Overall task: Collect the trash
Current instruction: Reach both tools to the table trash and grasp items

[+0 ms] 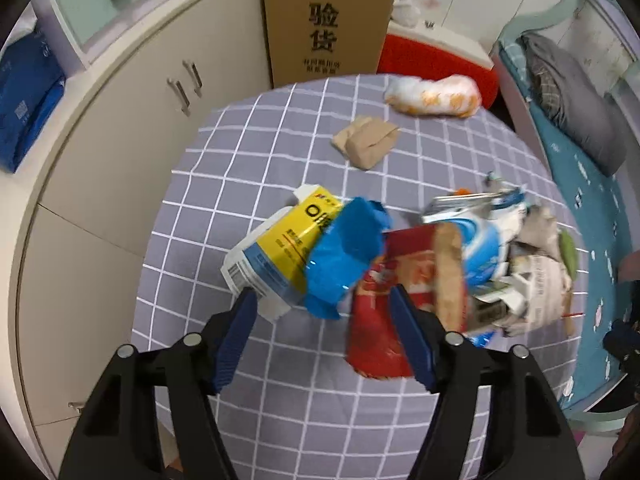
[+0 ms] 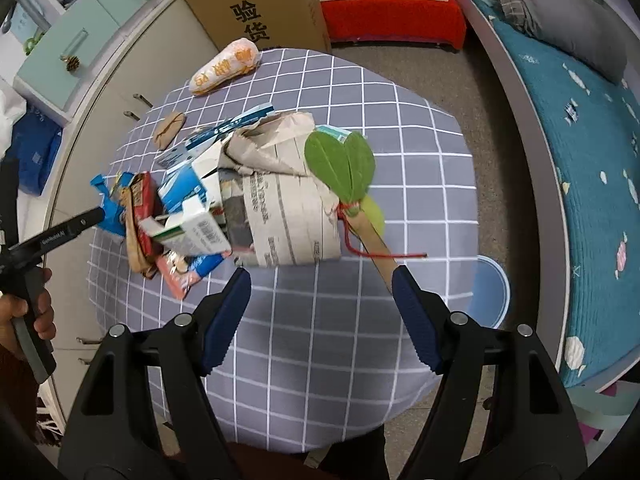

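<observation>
Left wrist view. The left gripper (image 1: 322, 306) is held above a table covered in a grey checked cloth (image 1: 304, 408), its blue-padded jaws spread wide and gripping nothing. Just beyond the fingertips lies a heap of trash: a yellow-and-white carton (image 1: 276, 248) at the left, a torn blue wrapper (image 1: 346, 252) overlapping it, a red snack packet (image 1: 380, 320) near the right finger, and crumpled newspaper (image 1: 532, 280) at the right end of the heap. Farther off, apart from the heap, lie a folded brown paper wad (image 1: 366, 140) and an orange-and-white bag (image 1: 434, 96) near the far edge. A cardboard box (image 1: 328, 16) stands beyond the table, with cream cabinets (image 1: 132, 152) to the left and a bed (image 1: 576, 184) to the right.

Right wrist view. The right gripper (image 2: 322, 278) also hovers over the cloth (image 2: 320, 340), jaws wide apart and empty. The newspaper bundle (image 2: 280, 208) lies just ahead of it, touching a white carton (image 2: 192, 232) and the red packet (image 2: 140, 204) to its left. A green heart-shaped leaf fan (image 2: 340, 164) rests against the bundle's right side; its stick handle (image 2: 372, 246) reaches toward the right finger. The left gripper (image 2: 90, 218) enters from the left, its tip at the blue wrapper (image 2: 114, 210). A blue bin (image 2: 494, 296) stands on the floor beyond the table's right edge.
</observation>
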